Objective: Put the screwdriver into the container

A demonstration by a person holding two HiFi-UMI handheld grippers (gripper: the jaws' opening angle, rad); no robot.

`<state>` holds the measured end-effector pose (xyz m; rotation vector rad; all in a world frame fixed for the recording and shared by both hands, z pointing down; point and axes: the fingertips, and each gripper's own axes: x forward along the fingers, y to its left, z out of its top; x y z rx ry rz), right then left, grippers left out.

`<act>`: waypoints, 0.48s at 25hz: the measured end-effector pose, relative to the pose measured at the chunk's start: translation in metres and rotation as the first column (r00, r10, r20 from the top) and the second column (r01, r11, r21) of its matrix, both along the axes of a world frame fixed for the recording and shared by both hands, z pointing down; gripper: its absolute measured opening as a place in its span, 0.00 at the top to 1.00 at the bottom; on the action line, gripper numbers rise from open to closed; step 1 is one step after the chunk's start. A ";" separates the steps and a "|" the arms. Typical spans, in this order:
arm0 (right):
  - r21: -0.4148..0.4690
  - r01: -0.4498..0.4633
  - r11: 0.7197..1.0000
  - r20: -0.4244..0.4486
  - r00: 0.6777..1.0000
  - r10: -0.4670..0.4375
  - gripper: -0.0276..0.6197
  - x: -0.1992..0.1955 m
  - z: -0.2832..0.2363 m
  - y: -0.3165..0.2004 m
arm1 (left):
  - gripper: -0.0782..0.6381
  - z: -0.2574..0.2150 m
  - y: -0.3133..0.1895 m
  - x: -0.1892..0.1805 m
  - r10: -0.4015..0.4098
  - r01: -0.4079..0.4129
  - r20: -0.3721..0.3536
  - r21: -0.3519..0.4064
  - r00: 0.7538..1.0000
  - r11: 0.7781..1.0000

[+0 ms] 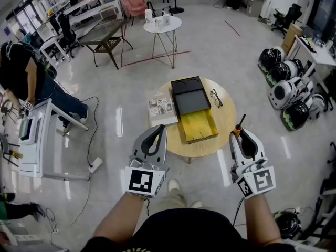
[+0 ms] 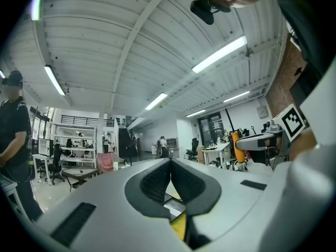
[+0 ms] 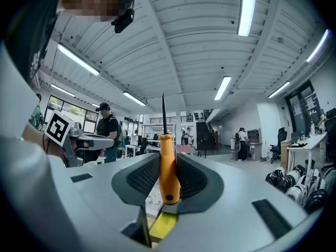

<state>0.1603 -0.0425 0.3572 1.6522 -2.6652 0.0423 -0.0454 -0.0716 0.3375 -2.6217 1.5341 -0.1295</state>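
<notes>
With the screwdriver [image 3: 168, 159] clamped in my right gripper [image 3: 168, 173] and my left gripper [image 2: 170, 164] closed empty, I judged the next move was carrying it over the container [image 1: 198, 124].

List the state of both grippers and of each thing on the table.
Left gripper: shut, empty.
Right gripper: shut on the screwdriver's handle.
Screwdriver: held off the table, shaft sticking out past the jaws.
Yellow box: open on top, empty.
Black case: flat, against the yellow box's far end.
Glasses: lying on the table.
Booklet: lying flat.
</notes>
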 end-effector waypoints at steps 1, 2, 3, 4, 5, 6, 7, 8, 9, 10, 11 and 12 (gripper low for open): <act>0.000 -0.001 1.000 0.000 1.000 0.001 0.78 -0.002 0.000 -0.004 | 0.87 0.001 -0.004 -0.002 0.001 -0.001 0.006 -0.002 1.000 1.000; 0.001 -0.001 1.000 0.001 1.000 0.001 0.78 -0.003 -0.001 -0.008 | 0.87 0.002 -0.008 -0.004 0.001 -0.001 0.009 -0.002 1.000 1.000; 0.003 0.000 1.000 0.001 1.000 0.000 0.78 -0.005 -0.001 -0.011 | 0.87 0.001 -0.011 -0.005 0.002 -0.002 0.005 0.000 1.000 1.000; 0.005 0.000 1.000 0.001 1.000 0.000 0.78 -0.007 -0.002 -0.014 | 0.87 0.000 -0.014 -0.007 0.002 -0.002 -0.004 0.003 1.000 1.000; 0.007 -0.001 1.000 0.000 1.000 0.001 0.78 -0.009 -0.003 -0.017 | 0.87 -0.003 -0.018 -0.008 0.003 -0.003 -0.012 0.007 1.000 1.000; 0.008 -0.002 1.000 0.000 1.000 0.002 0.78 -0.011 -0.003 -0.021 | 0.87 -0.004 -0.021 -0.011 0.003 -0.003 -0.013 0.011 1.000 1.000; 0.010 -0.003 1.000 0.000 1.000 0.003 0.78 -0.013 -0.004 -0.024 | 0.87 -0.004 -0.025 -0.013 0.003 -0.003 -0.007 0.015 1.000 1.000; 0.012 -0.004 1.000 0.000 1.000 0.004 0.78 -0.015 -0.004 -0.028 | 0.87 -0.005 -0.029 -0.016 0.004 -0.004 -0.002 0.018 1.000 1.000; 0.013 -0.006 1.000 0.001 1.000 0.006 0.78 -0.017 -0.004 -0.032 | 0.87 -0.005 -0.033 -0.018 0.005 -0.005 0.001 0.019 1.000 1.000; 0.014 -0.007 1.000 0.002 1.000 0.007 0.78 -0.019 -0.004 -0.036 | 0.87 -0.004 -0.037 -0.020 0.006 -0.006 0.005 0.019 1.000 1.000; 0.014 -0.008 1.000 0.003 1.000 0.008 0.78 -0.021 -0.003 -0.040 | 0.87 -0.003 -0.040 -0.022 0.008 -0.008 0.010 0.016 1.000 1.000; 0.014 -0.010 1.000 0.003 1.000 0.010 0.78 -0.024 -0.003 -0.043 | 0.87 -0.001 -0.043 -0.024 0.010 -0.010 0.014 0.012 1.000 1.000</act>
